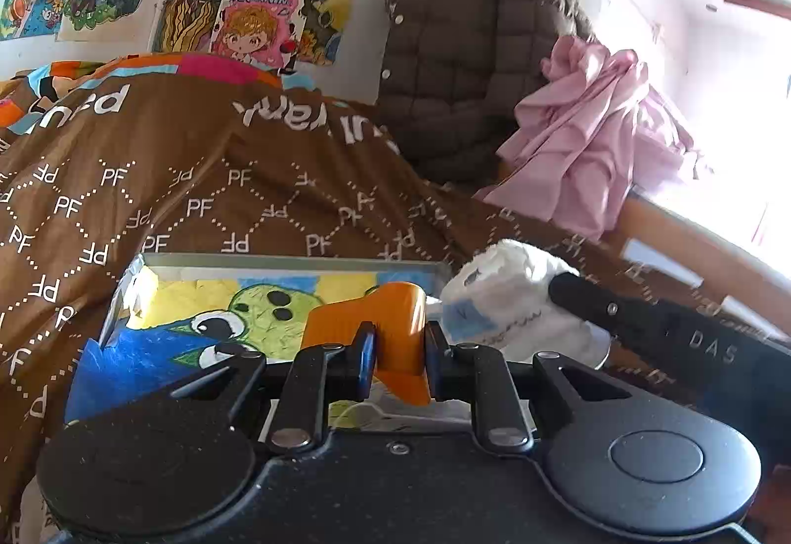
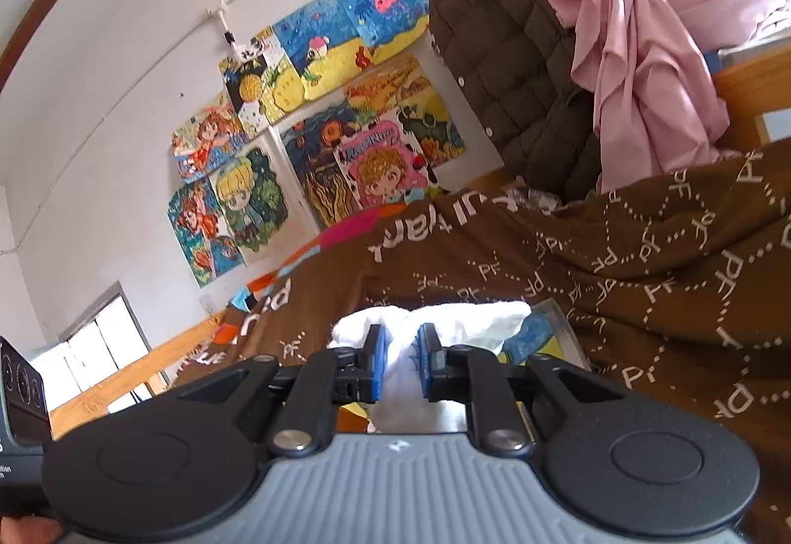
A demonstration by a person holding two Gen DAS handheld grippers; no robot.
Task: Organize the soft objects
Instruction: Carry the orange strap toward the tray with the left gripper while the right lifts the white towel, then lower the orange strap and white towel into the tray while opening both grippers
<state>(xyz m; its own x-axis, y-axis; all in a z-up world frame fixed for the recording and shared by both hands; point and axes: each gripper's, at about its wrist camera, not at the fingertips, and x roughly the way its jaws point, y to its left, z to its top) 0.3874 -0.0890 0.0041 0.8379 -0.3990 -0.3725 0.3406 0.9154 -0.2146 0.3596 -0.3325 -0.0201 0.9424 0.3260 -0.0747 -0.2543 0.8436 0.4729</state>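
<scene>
So the left tool [image 1: 395, 358] is sitting clamped on an orange soft piece [image 1: 390, 326], pads pressing in from both sides, right over a shallow tray [image 1: 291, 261] with a cartoon picture lining its bottom. The right tool [image 2: 399, 363] is pinching a white fluffy thing [image 2: 435, 321] between its blue pads, and that one is hanging just at the tray's right edge. In the left wrist view you can see the right tool reaching in beside the white plush. The tray is resting on a brown duvet [image 1: 207, 178] covered in "PF" print.

What I'm worrying about from here:
- Both tools are crowding the same small tray, so if one is lowering while the other is pulling out, they're probably bumping each other.
- The tray is sitting on squishy bedding, so pressing down on one edge is likely tipping it or sliding it.
- The white plush is being held by a thin pinch of fluff, and I'm guessing it's slipping out if it gets swung around.
- The orange piece looks folded in the grip, so it may be springing open when released and flopping over the rim.

Counting it up: two tools, one tray, one orange piece, one white plush. In the background, one quilted brown jacket [image 1: 469, 50] and one pink bundle of fabric [image 1: 593, 134] are piled up, plus a bunch of drawings [image 2: 316, 124] on the wall. I can't tell whether anything else is in the tray.
</scene>
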